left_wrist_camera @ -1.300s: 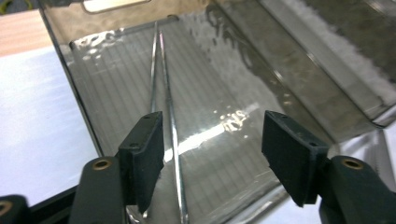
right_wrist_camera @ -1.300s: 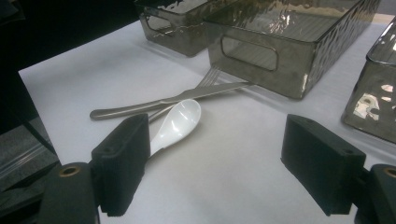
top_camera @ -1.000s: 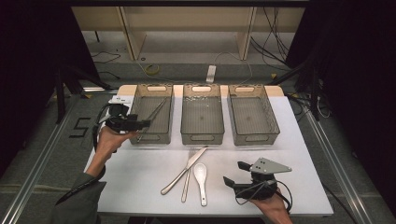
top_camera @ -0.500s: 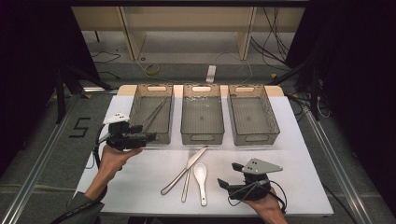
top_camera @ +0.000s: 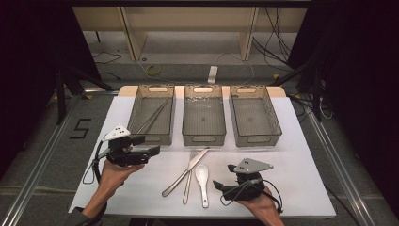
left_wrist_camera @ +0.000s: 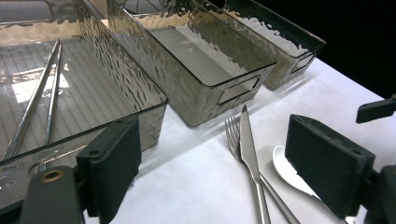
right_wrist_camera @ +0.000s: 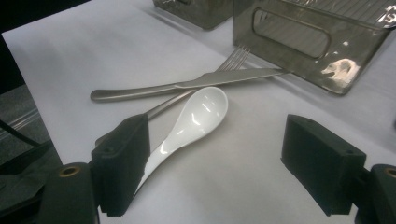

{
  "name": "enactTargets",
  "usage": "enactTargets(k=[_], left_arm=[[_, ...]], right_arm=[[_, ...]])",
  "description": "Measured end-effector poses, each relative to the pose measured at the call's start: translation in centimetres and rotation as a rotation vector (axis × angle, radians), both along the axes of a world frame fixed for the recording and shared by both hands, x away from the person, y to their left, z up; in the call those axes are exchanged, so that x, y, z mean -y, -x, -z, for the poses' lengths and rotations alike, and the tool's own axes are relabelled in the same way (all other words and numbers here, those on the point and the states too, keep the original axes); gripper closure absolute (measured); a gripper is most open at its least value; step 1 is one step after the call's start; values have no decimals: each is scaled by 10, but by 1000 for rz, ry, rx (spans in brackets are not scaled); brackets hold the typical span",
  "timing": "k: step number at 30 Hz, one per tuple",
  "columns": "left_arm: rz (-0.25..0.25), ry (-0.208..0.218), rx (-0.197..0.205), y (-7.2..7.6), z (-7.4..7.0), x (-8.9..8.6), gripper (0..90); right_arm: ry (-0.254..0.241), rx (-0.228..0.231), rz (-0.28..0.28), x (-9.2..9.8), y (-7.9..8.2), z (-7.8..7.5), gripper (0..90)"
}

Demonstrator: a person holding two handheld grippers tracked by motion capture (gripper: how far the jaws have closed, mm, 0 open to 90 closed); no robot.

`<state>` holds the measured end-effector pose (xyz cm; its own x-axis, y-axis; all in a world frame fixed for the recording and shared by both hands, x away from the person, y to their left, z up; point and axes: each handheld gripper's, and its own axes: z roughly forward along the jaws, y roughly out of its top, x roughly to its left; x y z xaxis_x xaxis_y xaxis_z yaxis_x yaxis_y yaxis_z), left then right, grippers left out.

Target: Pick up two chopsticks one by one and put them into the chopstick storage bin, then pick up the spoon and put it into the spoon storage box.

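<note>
The right gripper (right_wrist_camera: 212, 170) is hanging released just over the glossy white ceramic spoon (right_wrist_camera: 187, 122), whose handle is running back under its left jaw, bowl pointing ahead. The left gripper (left_wrist_camera: 229, 175), jaws having just been opening with nothing between them, is facing the steel knife (left_wrist_camera: 248, 154) and fork (left_wrist_camera: 232, 130) ahead; the right is nearer.

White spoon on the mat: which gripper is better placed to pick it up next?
Probably the right. The right gripper sits just beside the white spoon, jaws open with the spoon's handle by one pad in its own view. The left gripper, also open, hovers near the left bin, beyond the knife and fork.
</note>
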<state>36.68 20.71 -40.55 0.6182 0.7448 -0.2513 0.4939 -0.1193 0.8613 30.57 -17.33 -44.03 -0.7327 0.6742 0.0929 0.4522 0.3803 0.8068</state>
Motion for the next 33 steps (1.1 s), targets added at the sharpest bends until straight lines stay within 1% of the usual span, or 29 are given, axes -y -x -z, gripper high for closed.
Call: enactTargets(k=[4,8,10,12,15,17,20,24,27,33], left_arm=[[-3,16,16,4,0,-2,174],[-4,0,30,9,0,-2,168],[-3,2,35,12,0,-2,168],[-3,-7,45,14,0,-2,168],[-6,-13,52,18,1,-1,168],[-5,-19,58,20,1,0,168],[6,-23,55,22,2,2,164],[16,-31,54,24,3,4,163],[15,-42,55,24,4,5,163],[7,-34,54,24,4,4,161]], right_arm=[[21,-22,-12,-9,-3,2,243],[39,-38,-28,-17,-6,3,244],[53,-47,-33,-22,-8,3,248],[75,-58,-37,-27,-10,4,248],[112,-61,-41,-33,-10,6,247],[127,-76,-42,-37,-11,8,246],[155,-82,-46,-42,-11,10,246],[166,-91,-51,-43,-11,12,248],[170,-98,-50,-45,-11,13,248],[201,-111,-56,-49,-11,16,249]])
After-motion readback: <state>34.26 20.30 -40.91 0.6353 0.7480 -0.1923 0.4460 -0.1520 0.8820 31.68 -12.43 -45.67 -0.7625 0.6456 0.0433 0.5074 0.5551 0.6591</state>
